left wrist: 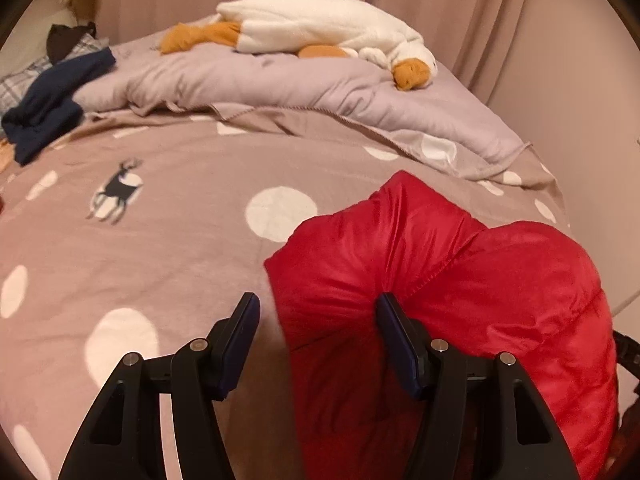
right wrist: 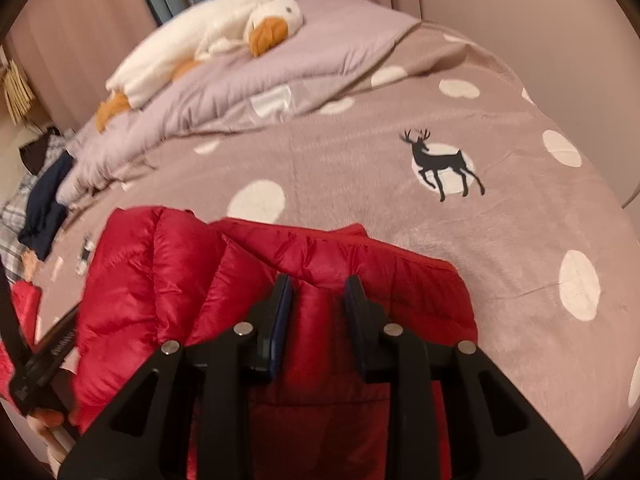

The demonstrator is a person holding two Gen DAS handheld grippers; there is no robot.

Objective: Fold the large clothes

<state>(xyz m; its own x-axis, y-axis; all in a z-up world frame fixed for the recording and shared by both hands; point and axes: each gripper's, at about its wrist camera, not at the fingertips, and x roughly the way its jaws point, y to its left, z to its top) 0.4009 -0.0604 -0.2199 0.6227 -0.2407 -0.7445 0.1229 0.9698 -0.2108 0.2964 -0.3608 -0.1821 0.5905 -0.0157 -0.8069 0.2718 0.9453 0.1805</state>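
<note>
No readable writing or brand anywhere — only deer prints and white dots on the mauve bedspread [left wrist: 160, 240]. A strip on the dark object at the left edge of the right wrist view may carry text, too blurred to read.

Left claw [left wrist: 316, 316] points forward over the bed, jaws wide apart; its right finger [left wrist: 396, 332] presses against a fold of the red puffer jacket [left wrist: 440, 280], left finger over bare bedspread, nothing clamped. Right claw [right wrist: 316, 296] hovers low over the jacket [right wrist: 320, 260], jaws partly apart with red fabric seen between them — whether the pads actually touch it, cannot tell.

Jacket lies bunched on the near part of the bed, lower part cut off by the frame and hidden behind the claws. Behind it, a lilac duvet [left wrist: 280, 80] heaped with a white plush goose [left wrist: 320, 24] on top; dark navy garment [left wrist: 52, 100] at the bed's far left, touching a plaid cloth [left wrist: 24, 76] half out of view. Pink curtains [left wrist: 440, 8] at the back.
</note>
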